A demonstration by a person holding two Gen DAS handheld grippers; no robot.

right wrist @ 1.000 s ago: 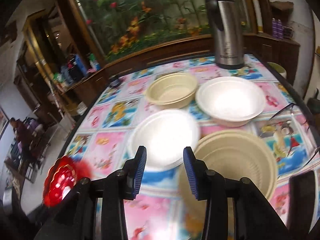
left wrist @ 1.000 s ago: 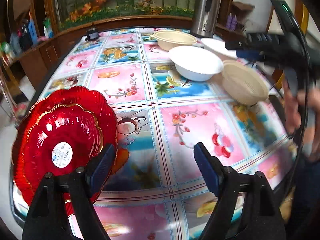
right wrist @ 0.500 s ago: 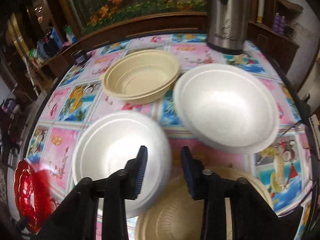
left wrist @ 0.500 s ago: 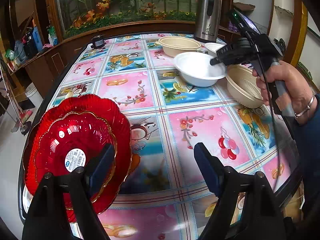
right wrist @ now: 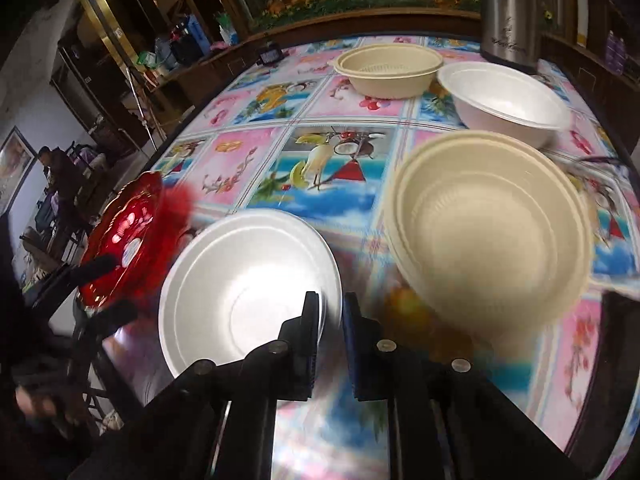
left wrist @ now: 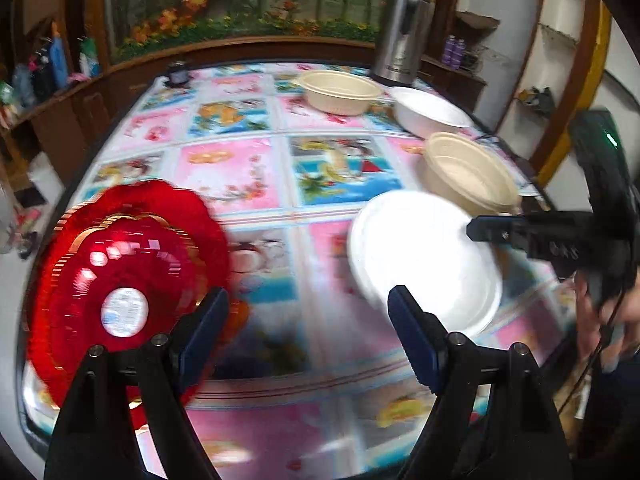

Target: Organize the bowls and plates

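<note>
Right gripper (right wrist: 330,326) fingers closing on near rim of white bowl (right wrist: 248,292), rim between pads. Left gripper (left wrist: 308,336) wide open, empty, above cloth beside 2 stacked red plates (left wrist: 120,280) at table's left edge. Plates look done. Left, likely: 2 white, 2 beige bowls unnested. Nearer beige bowl (right wrist: 488,240) just right; far beige bowl (right wrist: 390,70), second white bowl (right wrist: 504,100) beyond. Centre cloth (left wrist: 240,172) free.

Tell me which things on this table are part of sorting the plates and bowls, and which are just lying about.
Part of the job:
- stacked red plates
- near white bowl, its rim between the closing jaws of the right hand-held gripper
- far white bowl
- near beige bowl
- far beige bowl

Just lying about:
- steel thermos
- small dark object at the far edge
</note>
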